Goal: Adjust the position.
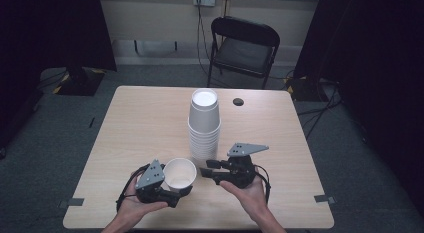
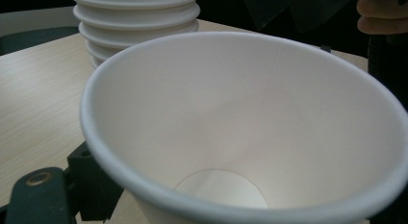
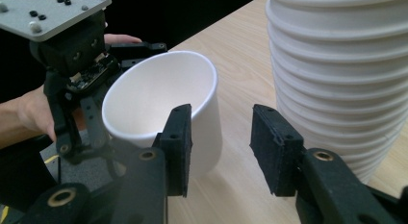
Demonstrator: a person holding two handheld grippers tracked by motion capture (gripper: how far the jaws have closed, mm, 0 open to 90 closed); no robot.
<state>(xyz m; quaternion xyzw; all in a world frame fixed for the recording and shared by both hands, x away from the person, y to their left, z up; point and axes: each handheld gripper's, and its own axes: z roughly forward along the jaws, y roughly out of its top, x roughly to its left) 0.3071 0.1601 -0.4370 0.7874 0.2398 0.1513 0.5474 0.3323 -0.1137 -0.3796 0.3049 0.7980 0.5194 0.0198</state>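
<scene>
White paper cup (image 1: pixel 180 174), separated from the stack of cups (image 1: pixel 204 125), is held clamped in the left hand-held gripper (image 1: pixel 184 191) just beside the empty, part-open right hand-held gripper (image 3: pixel 219 149), so setting it on the counter (image 1: pixel 140 123) is judged next.

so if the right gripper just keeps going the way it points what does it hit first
Probably the single paper cup held by the left gripper. The right gripper stands open, and the cup's wall sits just ahead of its left pad; depth is unclear, so it might graze past.
</scene>
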